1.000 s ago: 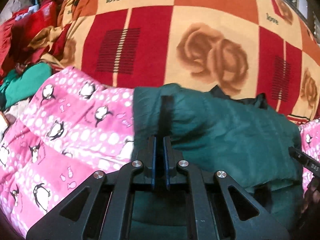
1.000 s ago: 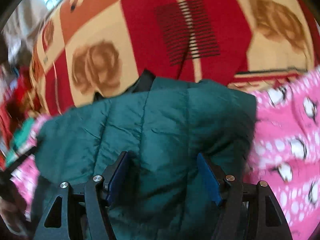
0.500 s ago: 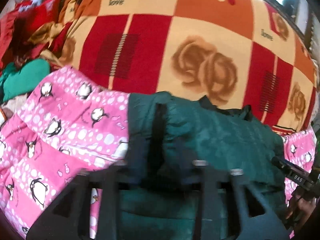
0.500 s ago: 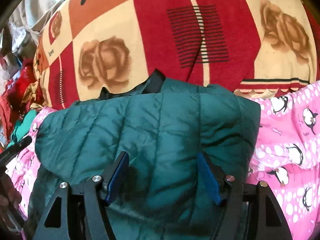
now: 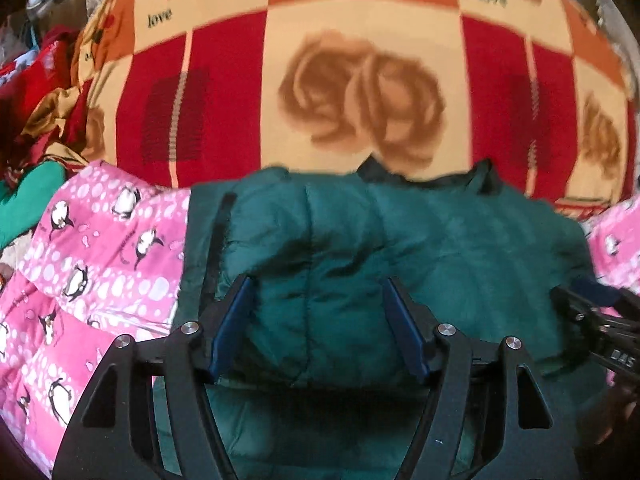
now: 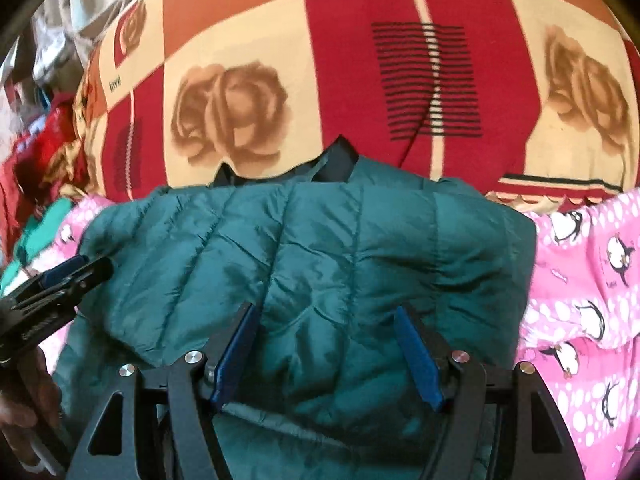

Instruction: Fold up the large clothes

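A dark green quilted jacket [image 5: 460, 248] lies folded into a thick bundle on a pink penguin-print blanket [image 5: 100, 260]. My left gripper [image 5: 316, 284] hovers over the bundle's left part. Its jaws are opening, and puffy jacket cloth bulges between the blue pads [image 5: 230, 328] without being pinched. In the right wrist view the same jacket [image 6: 360, 232] fills the middle, black collar at its far edge. My right gripper [image 6: 325, 308] stands open over its right part, pads apart from the cloth. Each view shows the other gripper at its side edge.
A red, cream and orange rose-patterned blanket [image 5: 360, 92] covers the bed beyond the jacket. A heap of red and gold clothes [image 5: 36, 92] and a bright green garment [image 5: 28, 200] lie at the far left. A hand [image 6: 24, 392] holds the left gripper.
My left gripper was shut a second ago and has opened wide, shifting right along the jacket. The right gripper stayed open and drifted slightly.
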